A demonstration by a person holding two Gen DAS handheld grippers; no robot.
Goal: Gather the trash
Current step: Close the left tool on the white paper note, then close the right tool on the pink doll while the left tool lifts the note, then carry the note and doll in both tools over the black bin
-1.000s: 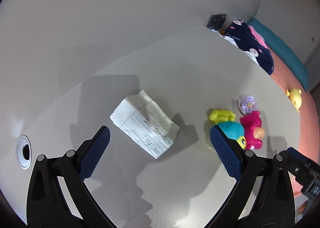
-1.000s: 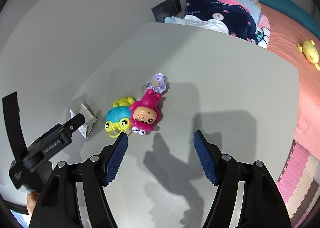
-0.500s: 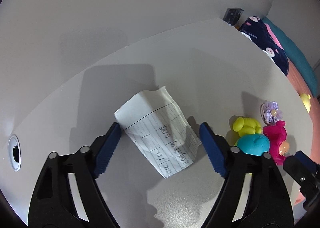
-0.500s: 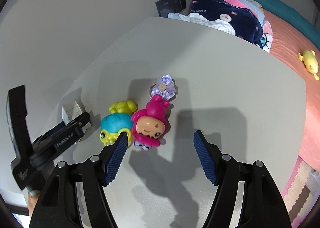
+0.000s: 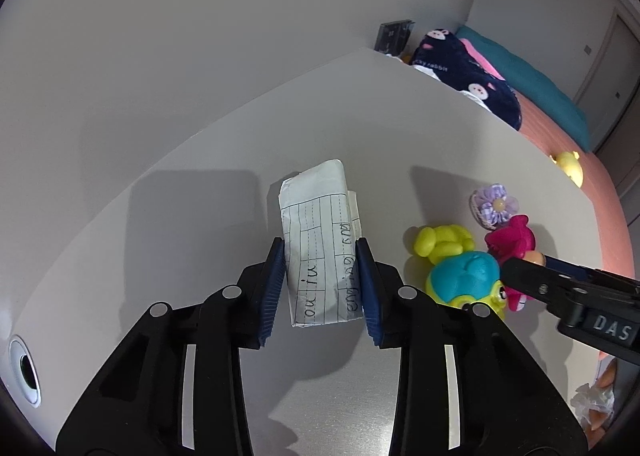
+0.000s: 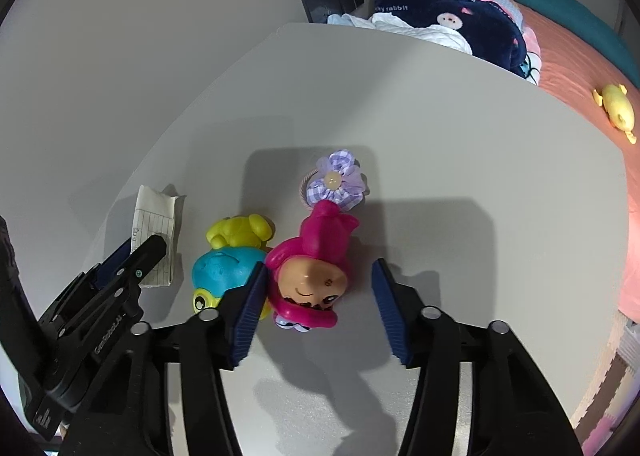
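A folded sheet of lined paper with handwriting lies on the grey table. My left gripper is shut on the paper, its blue pads pressed against both long sides. The paper also shows at the left in the right wrist view, with the left gripper on it. My right gripper is open, its jaws either side of a pink doll toy; the left pad sits between the doll and a blue-and-yellow frog toy.
A purple fabric flower hair tie lies just beyond the doll. Dark blue patterned bedding and a yellow plush lie on the bed past the table's far edge. A round cable hole is at the left. Crumpled trash shows low right.
My left gripper moved forward over the paper and closed on it, folding it narrower. My right gripper moved forward until its open jaws flank the pink doll.
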